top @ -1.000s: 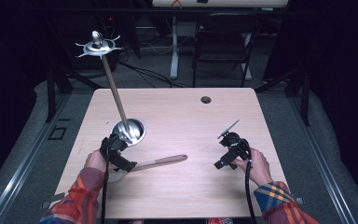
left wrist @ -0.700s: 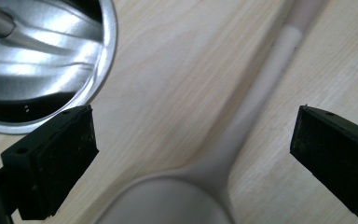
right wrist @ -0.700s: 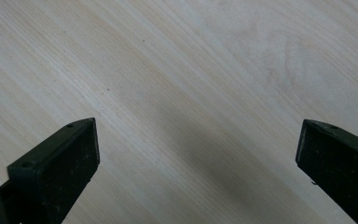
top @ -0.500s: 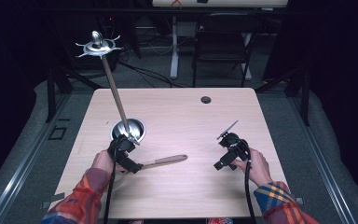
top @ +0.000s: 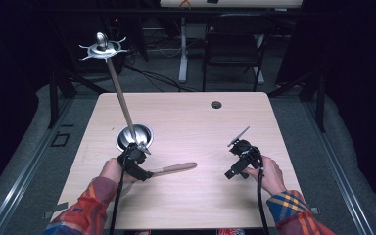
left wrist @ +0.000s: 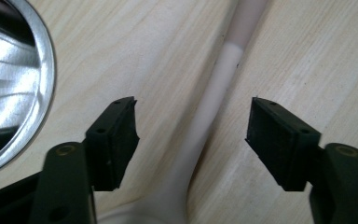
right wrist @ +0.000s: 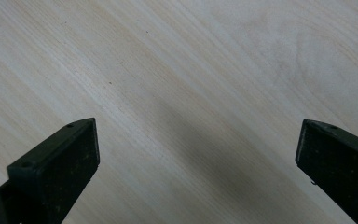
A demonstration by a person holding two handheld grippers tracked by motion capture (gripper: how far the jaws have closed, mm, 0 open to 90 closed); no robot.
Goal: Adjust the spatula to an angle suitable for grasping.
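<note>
Person: two forearms in plaid sleeves reach in from the near edge of the worktop (top: 191, 210), each hand holding a hand-held gripper.
Left hand-held gripper (left wrist: 193, 135): sits at the near left, angled down over a wooden spoon. Its jaws have just been closing. They stand partly apart on either side of the spoon's pale neck, and the pads do not touch it yet.
Wooden spoon (top: 174, 169): lies flat on the worktop, handle pointing right toward the middle, bowl end under the left hand-held gripper, just in front of the metal bowl.
Right hand-held gripper (right wrist: 196, 158): rests at the near right, well apart from the spoon. Its jaws are wide apart over bare wood, with nothing between them.
Progress: by my reading the work is at its start. The left hand-held gripper is placed for a grasp, but the spoon is not yet clamped or lifted. Closing, lifting and moving it are all left to do.
Metal bowl (top: 134, 136): shiny, stands just beyond the left hand.
Stand: a slim pole (top: 120, 93) rises from beside the bowl, topped by a spiked metal disc.
Worktop surface: light wood grain, with a small dark cable hole (top: 216, 104) near the far edge.
Room: dark, with a black chair (top: 232, 46), cables and grey floor beyond.
</note>
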